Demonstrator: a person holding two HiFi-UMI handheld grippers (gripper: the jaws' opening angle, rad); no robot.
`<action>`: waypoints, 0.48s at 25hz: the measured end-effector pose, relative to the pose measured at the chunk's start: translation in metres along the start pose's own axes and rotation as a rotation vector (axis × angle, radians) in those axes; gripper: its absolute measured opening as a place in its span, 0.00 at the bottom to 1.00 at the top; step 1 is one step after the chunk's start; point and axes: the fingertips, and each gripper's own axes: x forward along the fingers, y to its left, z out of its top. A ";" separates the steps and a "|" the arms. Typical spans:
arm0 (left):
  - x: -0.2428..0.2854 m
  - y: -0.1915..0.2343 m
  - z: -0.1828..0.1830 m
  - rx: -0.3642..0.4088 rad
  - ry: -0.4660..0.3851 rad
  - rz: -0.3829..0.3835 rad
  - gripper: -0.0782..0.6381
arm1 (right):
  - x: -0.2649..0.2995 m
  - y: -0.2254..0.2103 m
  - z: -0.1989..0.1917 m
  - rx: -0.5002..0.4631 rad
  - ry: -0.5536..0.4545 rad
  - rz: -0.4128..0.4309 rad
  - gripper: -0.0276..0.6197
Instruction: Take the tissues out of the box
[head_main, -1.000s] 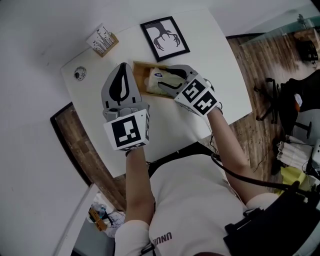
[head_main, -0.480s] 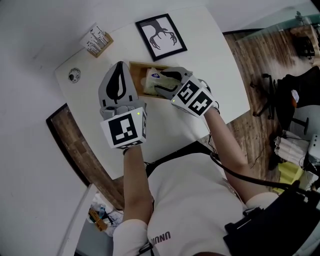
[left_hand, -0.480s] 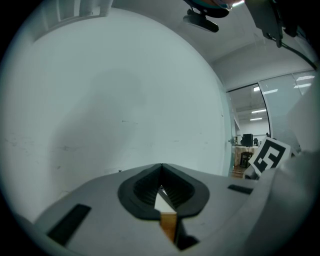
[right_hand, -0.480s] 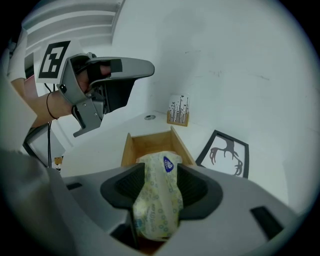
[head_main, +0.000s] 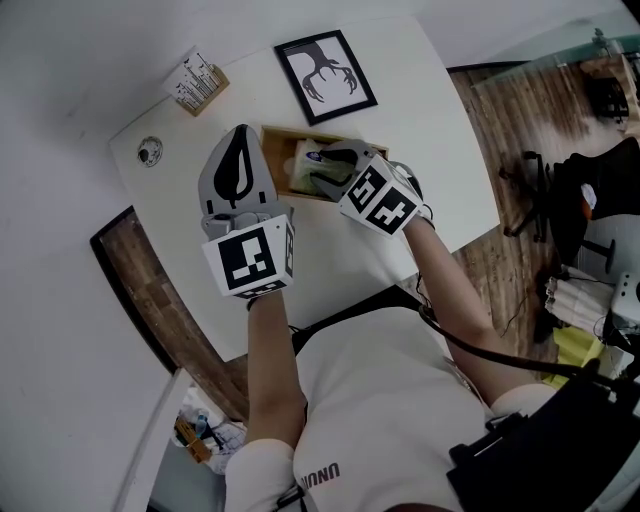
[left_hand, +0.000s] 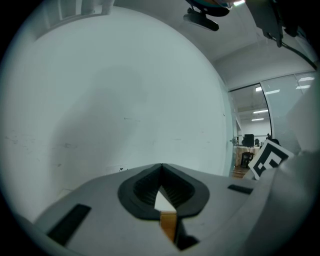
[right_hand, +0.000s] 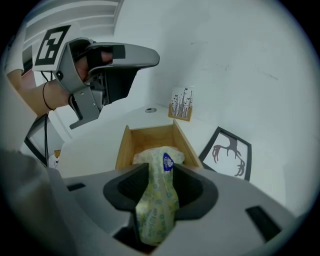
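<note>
The left gripper (head_main: 242, 134) hovers just left of the wooden box (right_hand: 124, 145), its jaws together on nothing. The tissue pack (right_hand: 157, 205) rises out of the box, its long axis running up along the right gripper (right_hand: 162, 170), the nearer one. Its jaws have just been closing and now pinch the pack's sides. The pack's far end probably rests inside the box, though the gripper body hides it from above.

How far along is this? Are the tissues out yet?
Nothing is out yet. The right gripper has just been closing its jaws on the tissue pack, whose far end lies inside the wooden box. The left gripper hangs shut beside the box. Left to do: lifting the pack clear.
</note>
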 end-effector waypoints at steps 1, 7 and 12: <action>0.000 0.000 0.000 0.001 0.001 0.000 0.13 | 0.000 0.000 -0.001 0.000 0.008 0.000 0.29; 0.003 -0.006 -0.004 0.048 0.015 -0.023 0.13 | 0.006 -0.002 0.000 -0.010 0.027 -0.026 0.22; 0.002 -0.006 -0.002 0.034 0.013 -0.017 0.13 | 0.004 0.000 0.001 -0.042 0.030 -0.052 0.14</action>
